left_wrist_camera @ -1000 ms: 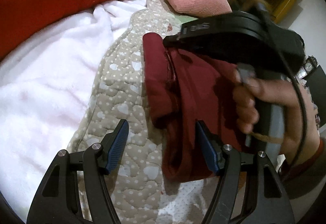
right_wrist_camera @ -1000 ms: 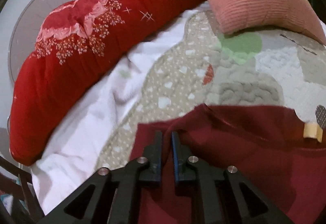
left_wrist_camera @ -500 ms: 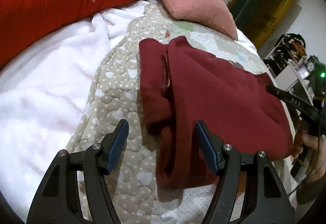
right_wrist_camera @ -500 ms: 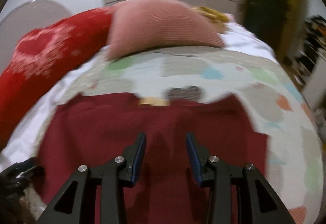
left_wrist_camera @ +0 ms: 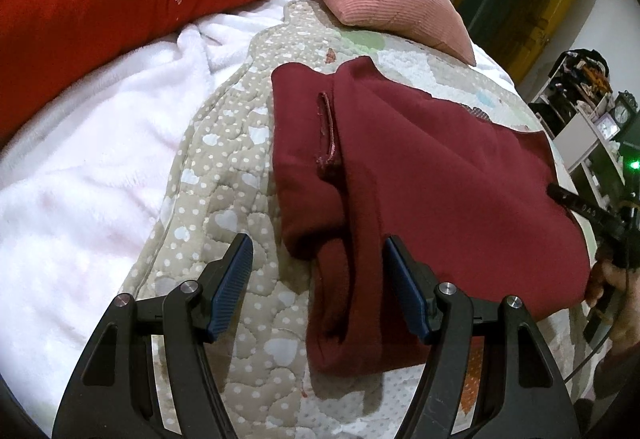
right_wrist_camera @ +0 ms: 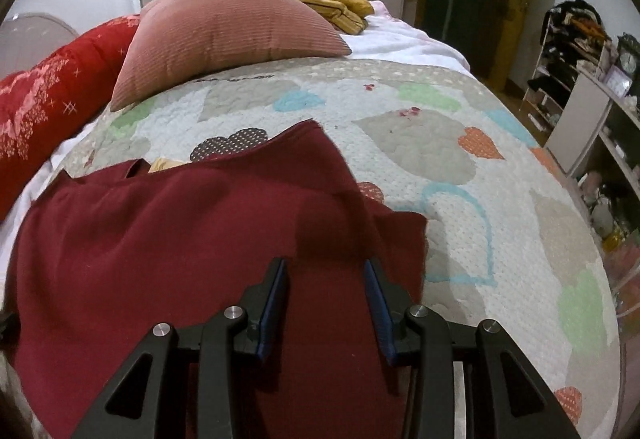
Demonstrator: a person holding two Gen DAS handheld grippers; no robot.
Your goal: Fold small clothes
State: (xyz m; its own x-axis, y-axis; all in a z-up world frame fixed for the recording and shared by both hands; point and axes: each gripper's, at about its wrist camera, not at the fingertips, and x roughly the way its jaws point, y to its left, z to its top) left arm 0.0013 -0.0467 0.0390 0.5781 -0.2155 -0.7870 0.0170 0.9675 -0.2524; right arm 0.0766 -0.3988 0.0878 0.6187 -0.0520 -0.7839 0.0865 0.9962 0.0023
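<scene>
Maroon garment (right_wrist_camera: pixel 200 239) now lies folded on the bed; right hand-held gripper (right_wrist_camera: pixel 326 303) has let go, moved toward three o'clock; left hand-held gripper (left_wrist_camera: pixel 316 287) gapes empty.

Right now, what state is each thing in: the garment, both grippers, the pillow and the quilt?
Dark red garment: partly folded, lying flat on the quilt, held by neither gripper.
Left gripper: open, fingers astride the garment's near folded edge.
Right gripper: open, above the garment, nothing gripped.
Pink pillow: lying on the bed, untouched.
Quilt: spread flat.
</scene>
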